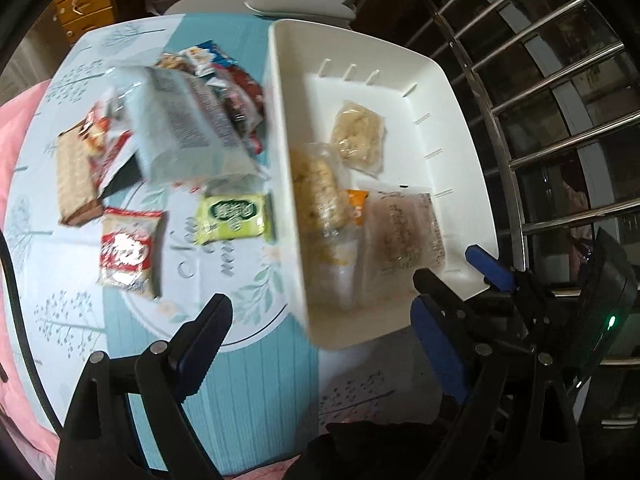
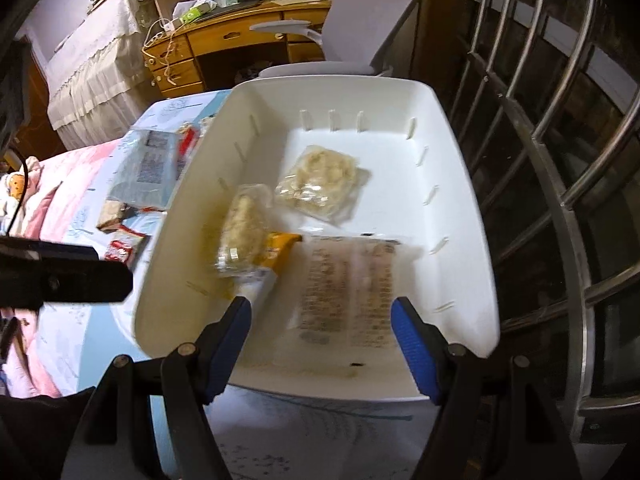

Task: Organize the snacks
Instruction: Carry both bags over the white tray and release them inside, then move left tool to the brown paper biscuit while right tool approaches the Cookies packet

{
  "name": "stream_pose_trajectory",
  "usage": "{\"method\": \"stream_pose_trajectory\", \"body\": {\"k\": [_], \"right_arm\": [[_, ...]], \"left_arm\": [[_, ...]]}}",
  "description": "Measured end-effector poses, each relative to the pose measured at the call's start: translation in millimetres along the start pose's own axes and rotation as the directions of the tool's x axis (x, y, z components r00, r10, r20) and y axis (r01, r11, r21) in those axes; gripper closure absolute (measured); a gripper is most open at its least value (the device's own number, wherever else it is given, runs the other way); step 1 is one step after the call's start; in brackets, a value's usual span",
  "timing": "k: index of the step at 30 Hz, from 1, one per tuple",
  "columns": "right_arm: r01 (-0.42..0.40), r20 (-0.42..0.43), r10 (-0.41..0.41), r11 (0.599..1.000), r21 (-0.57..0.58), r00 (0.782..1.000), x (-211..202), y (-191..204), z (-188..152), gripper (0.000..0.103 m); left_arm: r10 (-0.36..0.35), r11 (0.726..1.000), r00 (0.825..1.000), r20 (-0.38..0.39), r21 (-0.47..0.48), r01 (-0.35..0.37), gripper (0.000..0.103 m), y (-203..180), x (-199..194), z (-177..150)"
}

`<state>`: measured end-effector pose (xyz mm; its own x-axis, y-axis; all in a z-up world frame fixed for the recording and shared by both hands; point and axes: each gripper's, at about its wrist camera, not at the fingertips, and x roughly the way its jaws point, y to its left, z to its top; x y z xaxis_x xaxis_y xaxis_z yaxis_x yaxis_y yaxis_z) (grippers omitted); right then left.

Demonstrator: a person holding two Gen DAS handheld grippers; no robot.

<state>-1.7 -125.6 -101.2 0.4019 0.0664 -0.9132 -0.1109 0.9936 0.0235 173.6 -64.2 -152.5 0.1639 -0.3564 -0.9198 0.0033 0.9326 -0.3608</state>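
Note:
A white plastic bin (image 1: pixel 452 92) (image 2: pixel 460 128) stands on the table's right side and holds several clear snack packets: a pale one (image 1: pixel 360 136) (image 2: pixel 324 184), a crumbly one (image 1: pixel 318 192) (image 2: pixel 244 224) and a flat printed one (image 1: pixel 404 232) (image 2: pixel 348 288). Loose snacks lie left of the bin: a green packet (image 1: pixel 232 216), a red-and-white packet (image 1: pixel 128 252), a brown cracker pack (image 1: pixel 74 176) and a grey bag (image 1: pixel 188 120). My left gripper (image 1: pixel 320 312) is open over the bin's near left corner. My right gripper (image 2: pixel 320 320) is open and empty over the bin's near edge.
The table has a blue and white patterned cloth (image 1: pixel 224 392). A pink quilt (image 2: pixel 52 200) lies to the left. A steel railing (image 1: pixel 560 120) runs along the right. A grey chair (image 2: pixel 372 20) and a wooden desk (image 2: pixel 224 40) stand behind.

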Motion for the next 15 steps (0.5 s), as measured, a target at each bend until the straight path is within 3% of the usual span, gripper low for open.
{"method": "stream_pose_trajectory", "body": {"k": [8,15], "right_arm": [[-0.055,-0.016,0.056,0.998,0.024,0.998,-4.0,41.0,-1.6,0.031],[-0.083,-0.015,0.085,0.989,0.119,0.996,-9.5,73.2,-0.3,0.031]], "left_arm": [[0.012,1.000,0.998,0.069,-0.002,-0.011,0.015,44.1,-25.6,-30.1],[0.046,0.998,0.979,0.198,0.033,-0.053,0.015,90.6,-71.4,-40.9]]}}
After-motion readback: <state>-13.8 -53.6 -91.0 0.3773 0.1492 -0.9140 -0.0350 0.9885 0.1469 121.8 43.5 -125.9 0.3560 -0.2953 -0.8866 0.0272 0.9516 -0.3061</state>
